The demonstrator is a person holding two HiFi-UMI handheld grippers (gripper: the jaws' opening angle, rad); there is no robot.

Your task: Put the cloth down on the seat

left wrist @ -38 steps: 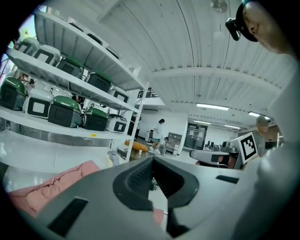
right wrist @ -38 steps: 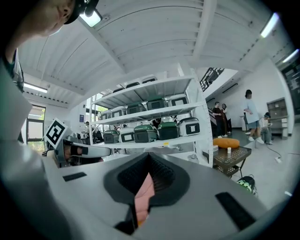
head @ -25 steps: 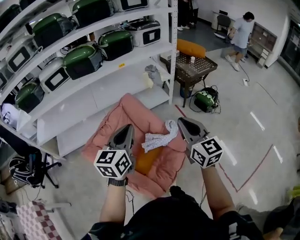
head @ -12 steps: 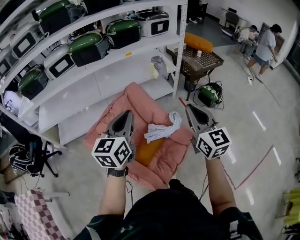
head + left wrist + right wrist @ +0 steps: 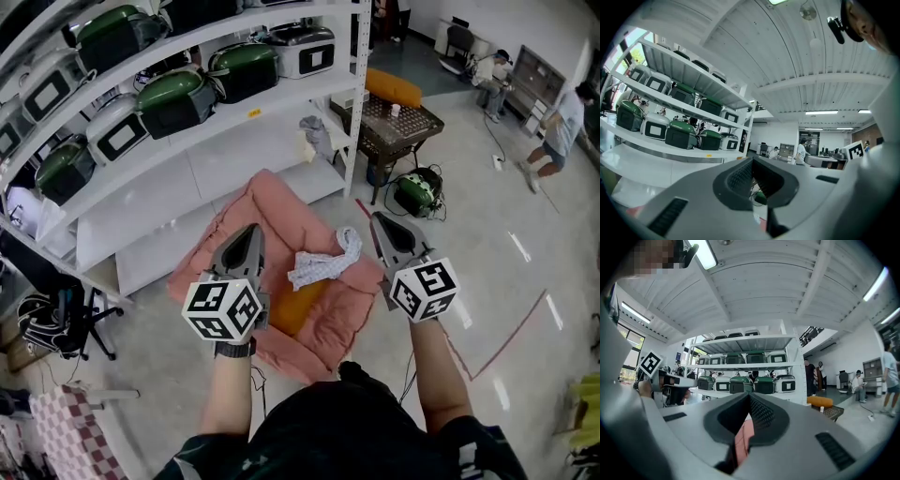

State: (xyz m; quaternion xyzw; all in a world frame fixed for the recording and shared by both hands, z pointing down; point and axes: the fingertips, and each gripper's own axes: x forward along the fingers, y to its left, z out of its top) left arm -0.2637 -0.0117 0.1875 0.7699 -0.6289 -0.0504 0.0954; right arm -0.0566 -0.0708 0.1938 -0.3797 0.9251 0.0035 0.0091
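Observation:
A pale patterned cloth (image 5: 323, 262) lies crumpled on the pink padded seat (image 5: 251, 208), which sits on the floor beside an orange pad (image 5: 298, 306). My left gripper (image 5: 251, 228) hovers over the seat's left part, jaws shut and empty. To the right of the cloth my right gripper (image 5: 377, 217) points away from me, also shut with nothing in it. In the left gripper view the gripper (image 5: 752, 159) has its pads together against the shelves. In the right gripper view the gripper (image 5: 750, 394) has its pads meeting, and a strip of pink seat (image 5: 740, 444) shows below them.
White shelving (image 5: 216, 141) with green and white appliances stands behind the seat. A small table (image 5: 408, 127) with an orange cushion and a green appliance (image 5: 415, 195) on the floor stand at the right. An office chair (image 5: 56, 323) is at the left. People move at the far back right.
The cloth stays where it lies on the seat and both grippers hold nearly the same pose, shut. A person in the background has walked to the right.

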